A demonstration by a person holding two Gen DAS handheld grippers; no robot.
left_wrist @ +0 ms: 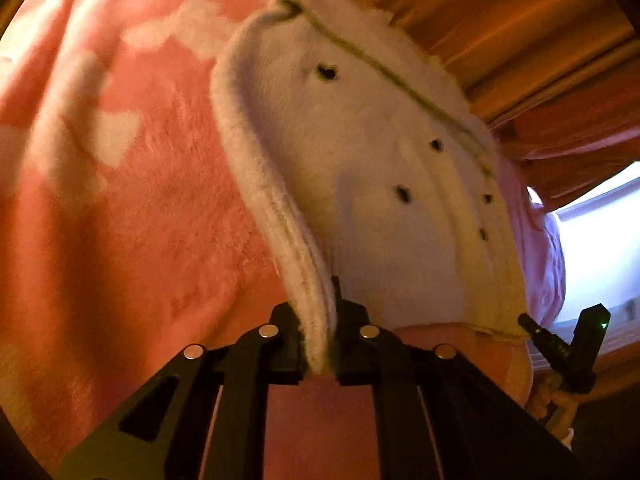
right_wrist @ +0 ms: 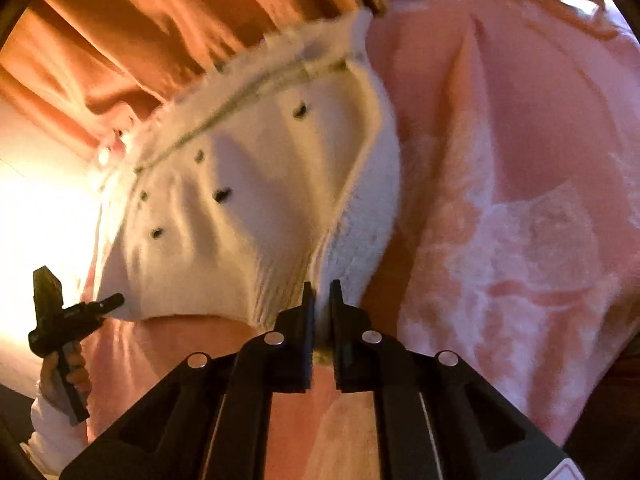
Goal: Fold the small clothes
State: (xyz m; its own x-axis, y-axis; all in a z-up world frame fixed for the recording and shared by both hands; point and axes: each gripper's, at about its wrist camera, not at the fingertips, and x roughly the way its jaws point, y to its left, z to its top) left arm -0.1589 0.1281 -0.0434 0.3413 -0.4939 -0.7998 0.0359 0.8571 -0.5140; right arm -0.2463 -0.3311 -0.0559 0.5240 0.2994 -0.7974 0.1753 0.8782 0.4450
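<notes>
Item: small white fleecy garment [left_wrist: 360, 184] w/ dark dots & greenish stitched seam, lay on pink-and-white plush blanket [left_wrist: 120, 200]. Left gripper [left_wrist: 320, 344]: fingers narrow, clamped on garment's thick folded edge. Right gripper [right_wrist: 322, 320]: fingers narrow, pinching opposite corner of garment. Bkgd: orange pleated curtain [right_wrist: 140, 40]

One white fleece garment [left_wrist: 360, 200] with five dark dots, one pink blanket [left_wrist: 120, 200], two grippers.
</notes>
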